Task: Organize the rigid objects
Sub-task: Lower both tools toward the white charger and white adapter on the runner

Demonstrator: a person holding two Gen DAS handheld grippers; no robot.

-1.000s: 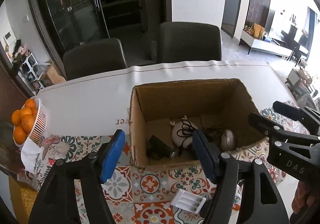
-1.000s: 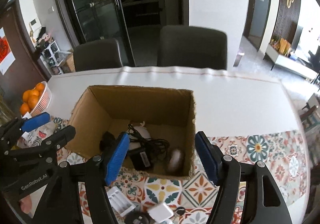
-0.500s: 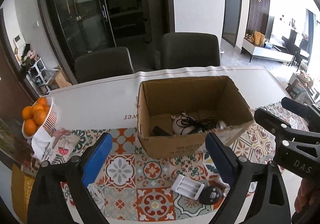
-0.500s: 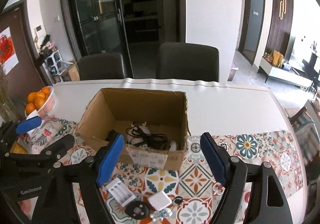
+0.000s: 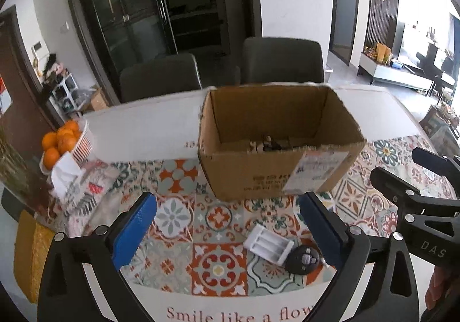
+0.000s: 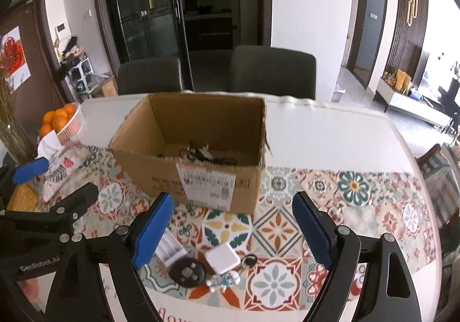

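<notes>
Cardboard box (image 6: 198,155) now sits farther ahead; I have drawn both grippers back from over it, left gripper (image 5: 227,231) and right gripper (image 6: 231,231) gaping, empty; next pickup, I judge: battery holder (image 5: 268,244), black remote (image 6: 187,269), white charger (image 6: 222,258) on the tiled cloth just below.

Past your left jaws, off to their left, you have a white basket of oranges (image 5: 61,139) at the table's far edge, with a floral tissue pouch (image 5: 83,182) just beside it, nearer to you. A patterned tile-print table mat (image 5: 220,218) lies spread beneath both pairs of jaws. Straight ahead, beyond the table, two dark chairs (image 6: 273,70) stand before a black glass-door cabinet (image 6: 149,3).
</notes>
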